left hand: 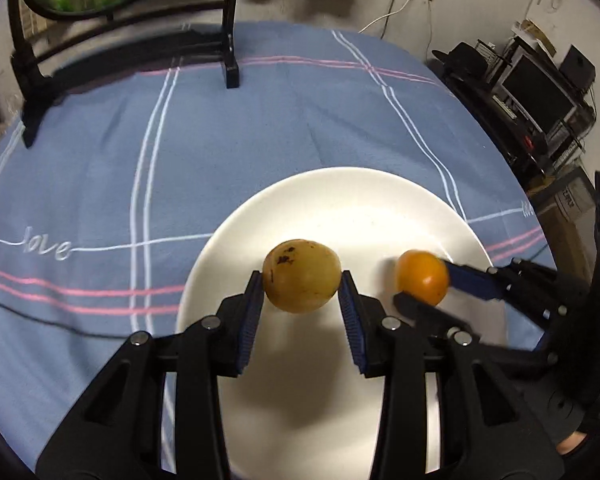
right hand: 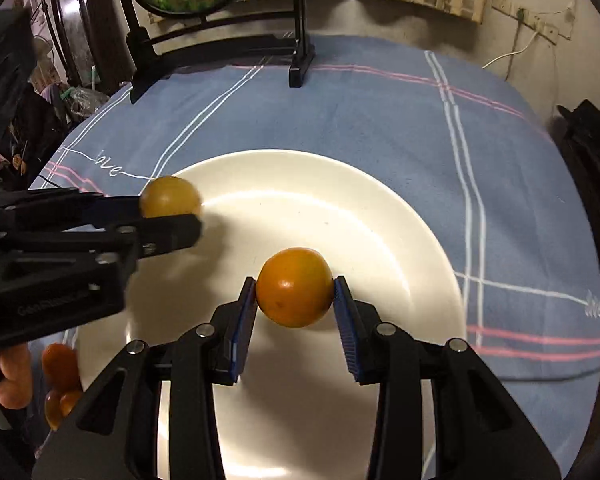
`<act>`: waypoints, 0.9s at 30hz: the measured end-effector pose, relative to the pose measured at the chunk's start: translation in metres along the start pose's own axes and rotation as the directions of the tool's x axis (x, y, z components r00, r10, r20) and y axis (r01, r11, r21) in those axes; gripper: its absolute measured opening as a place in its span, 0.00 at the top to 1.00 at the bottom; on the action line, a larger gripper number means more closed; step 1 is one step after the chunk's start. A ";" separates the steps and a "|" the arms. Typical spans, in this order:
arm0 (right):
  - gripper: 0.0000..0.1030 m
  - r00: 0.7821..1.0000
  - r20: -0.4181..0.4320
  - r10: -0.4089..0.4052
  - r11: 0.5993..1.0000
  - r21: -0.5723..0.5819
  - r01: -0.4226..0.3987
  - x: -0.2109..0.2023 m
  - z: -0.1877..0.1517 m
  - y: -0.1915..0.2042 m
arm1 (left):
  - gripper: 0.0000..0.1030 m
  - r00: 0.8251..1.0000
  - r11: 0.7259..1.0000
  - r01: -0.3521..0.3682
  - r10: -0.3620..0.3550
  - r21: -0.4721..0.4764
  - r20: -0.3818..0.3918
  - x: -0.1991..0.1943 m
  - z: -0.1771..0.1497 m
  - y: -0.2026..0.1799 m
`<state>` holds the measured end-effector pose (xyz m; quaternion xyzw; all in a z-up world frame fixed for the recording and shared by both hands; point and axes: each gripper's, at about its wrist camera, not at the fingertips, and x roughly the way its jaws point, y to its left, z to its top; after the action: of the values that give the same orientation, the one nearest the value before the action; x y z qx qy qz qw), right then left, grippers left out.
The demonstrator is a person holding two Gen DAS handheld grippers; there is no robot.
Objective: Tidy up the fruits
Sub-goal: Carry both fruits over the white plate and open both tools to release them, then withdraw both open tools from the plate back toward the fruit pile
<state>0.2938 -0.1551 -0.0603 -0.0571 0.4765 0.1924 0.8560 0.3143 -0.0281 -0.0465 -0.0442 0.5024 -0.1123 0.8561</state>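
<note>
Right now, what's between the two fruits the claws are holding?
Nothing but bare white plate. In the left wrist view, the yellowish fruit and the orange fruit are apart, with only plate showing through the gap.

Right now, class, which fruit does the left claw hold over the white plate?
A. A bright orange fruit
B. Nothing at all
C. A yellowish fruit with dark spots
C: the left claw pinches the yellowish spotted fruit above the plate.

I noted the plate (right hand: 380, 216) was glossy white ceramic; tablecloth (left hand: 260, 140) matt woven cloth; yellow fruit (left hand: 301, 276) dull, blotched; orange fruit (right hand: 295, 287) smooth, shiny.
</note>
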 end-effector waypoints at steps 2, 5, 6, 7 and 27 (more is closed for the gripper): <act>0.49 1.000 -0.018 -0.021 1.000 -0.014 0.021 0.007 0.004 0.001 | 0.60 1.000 1.000 0.012 -0.012 -0.009 -0.009 0.009 0.005 0.000; 0.40 0.996 0.020 -0.087 0.995 -0.046 0.088 -0.005 0.004 0.003 | 0.35 0.999 0.998 0.047 -0.047 -0.029 0.012 -0.004 0.007 -0.001; 0.40 0.995 0.030 -0.090 0.994 -0.051 0.092 -0.013 0.002 0.003 | 0.35 0.998 0.999 0.042 -0.042 -0.011 0.040 -0.016 0.006 -0.001; 0.40 0.994 0.048 -0.096 0.994 -0.051 0.099 -0.027 -0.002 0.004 | 0.33 0.998 0.999 0.035 -0.035 -0.001 0.056 -0.025 0.002 0.000; 0.07 0.963 0.242 -0.117 0.991 0.090 0.098 -0.185 -0.180 0.063 | 0.19 0.972 0.998 -0.069 0.066 0.007 0.225 -0.160 -0.232 -0.001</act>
<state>0.0395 -0.1986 0.0028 -0.0254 0.3694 0.1326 0.9194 0.0373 0.0171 -0.0246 -0.0331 0.4030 -0.0813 0.9110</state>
